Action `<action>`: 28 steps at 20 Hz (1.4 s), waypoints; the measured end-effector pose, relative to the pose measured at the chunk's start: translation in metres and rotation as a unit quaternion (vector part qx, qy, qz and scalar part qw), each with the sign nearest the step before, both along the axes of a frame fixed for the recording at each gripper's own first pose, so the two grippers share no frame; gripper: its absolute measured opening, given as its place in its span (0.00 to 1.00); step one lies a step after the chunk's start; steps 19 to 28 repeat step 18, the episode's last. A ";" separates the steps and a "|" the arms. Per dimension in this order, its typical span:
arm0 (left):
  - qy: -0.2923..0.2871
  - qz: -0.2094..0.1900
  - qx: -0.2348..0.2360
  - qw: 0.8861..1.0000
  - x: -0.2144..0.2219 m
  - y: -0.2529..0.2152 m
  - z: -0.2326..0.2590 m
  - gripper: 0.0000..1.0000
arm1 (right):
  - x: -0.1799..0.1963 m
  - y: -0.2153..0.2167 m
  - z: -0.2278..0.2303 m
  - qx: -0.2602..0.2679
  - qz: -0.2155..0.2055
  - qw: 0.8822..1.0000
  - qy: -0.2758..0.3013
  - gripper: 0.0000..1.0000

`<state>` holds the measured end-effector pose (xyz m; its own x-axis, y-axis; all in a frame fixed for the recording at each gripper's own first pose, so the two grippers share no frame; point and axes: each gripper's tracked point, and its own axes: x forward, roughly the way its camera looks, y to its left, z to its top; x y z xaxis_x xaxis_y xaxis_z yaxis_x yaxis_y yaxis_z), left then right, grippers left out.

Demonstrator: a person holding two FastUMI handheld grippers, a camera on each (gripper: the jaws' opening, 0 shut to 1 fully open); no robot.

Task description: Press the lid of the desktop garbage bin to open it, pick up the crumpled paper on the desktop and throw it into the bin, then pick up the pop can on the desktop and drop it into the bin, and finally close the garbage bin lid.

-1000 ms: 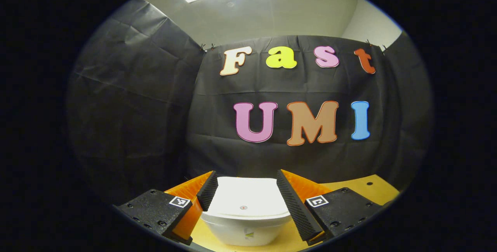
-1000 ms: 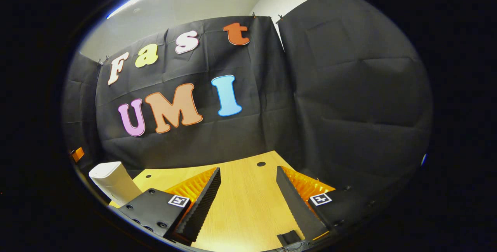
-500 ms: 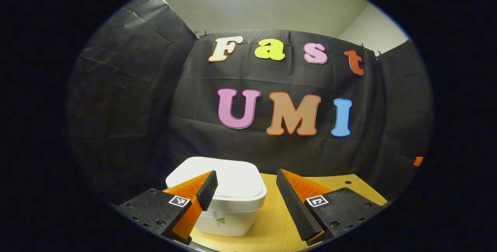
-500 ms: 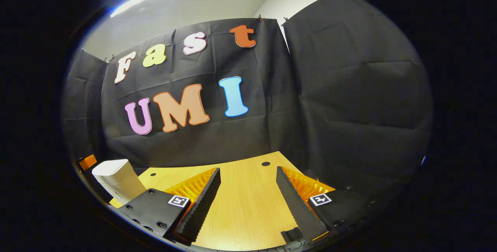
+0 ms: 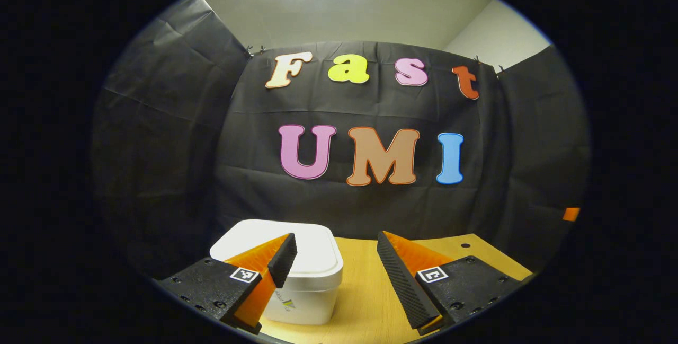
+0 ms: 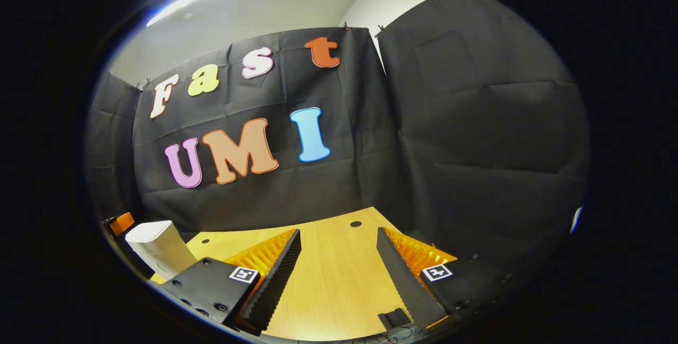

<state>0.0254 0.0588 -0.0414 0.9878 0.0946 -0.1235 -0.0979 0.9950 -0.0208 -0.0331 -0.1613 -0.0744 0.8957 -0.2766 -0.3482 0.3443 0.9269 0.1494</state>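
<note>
The white desktop garbage bin [image 5: 302, 280] stands on the wooden desktop [image 5: 365, 291], lid [image 5: 310, 251] closed. The left gripper [image 5: 333, 259] is open and empty; the bin lies ahead and to its left, its near finger overlapping the lid. The right gripper [image 6: 339, 264], likewise open, sees the bin [image 6: 159, 246] far to its left. The left gripper is nearer.

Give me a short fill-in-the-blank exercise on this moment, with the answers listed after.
1. The lid of the white bin is ____.
2. Both the left gripper and the right gripper are ____, holding nothing.
3. The bin stands on a ____ desktop.
4. Between the right gripper's fingers lies only bare ____.

Answers: closed; open; wooden; desktop
</note>
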 end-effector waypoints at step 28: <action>0.004 0.010 0.001 1.000 -0.007 0.005 -0.002 0.92 | -0.001 0.003 -0.003 0.001 0.006 1.000 0.003 0.96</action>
